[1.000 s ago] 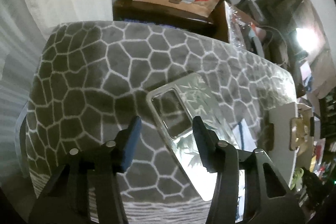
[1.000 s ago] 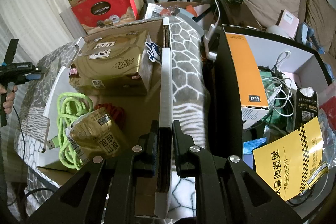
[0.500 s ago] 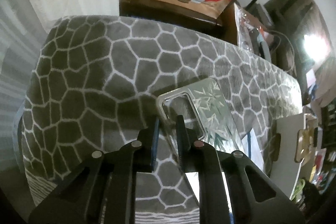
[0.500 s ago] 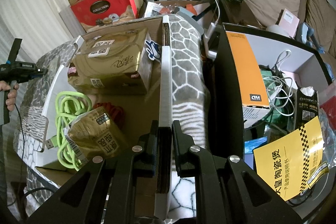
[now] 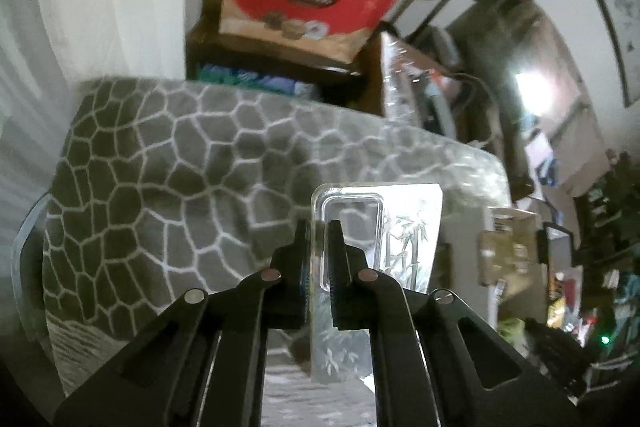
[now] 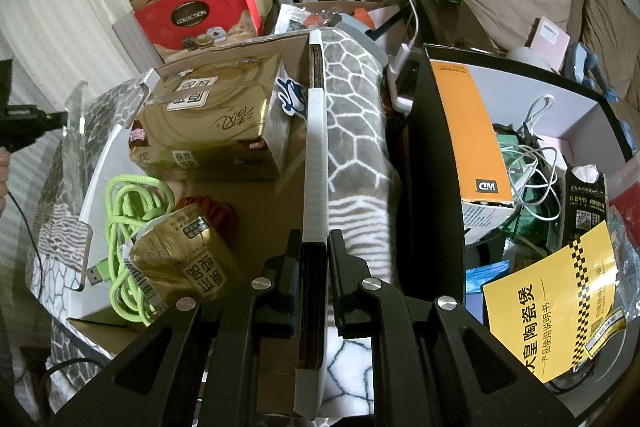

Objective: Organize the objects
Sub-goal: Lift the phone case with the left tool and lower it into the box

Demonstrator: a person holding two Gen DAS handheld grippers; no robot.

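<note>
Left claw (image 5: 318, 247) pinched the clear case (image 5: 400, 227) above the blanket (image 5: 160, 167). Right claw (image 6: 314, 259) clamped the carton wall (image 6: 316, 147). Red box (image 6: 200, 19) read "COLLECTION"; orange box (image 6: 468, 131) read "WD".

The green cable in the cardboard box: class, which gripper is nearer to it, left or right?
Right. The right gripper clamps the box wall beside the green cable; the left gripper holds a clear phone case beyond the box's far wall.

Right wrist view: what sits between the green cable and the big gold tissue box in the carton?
Bare cardboard floor separates the green cable from the gold tissue box; nothing lies there.
</note>
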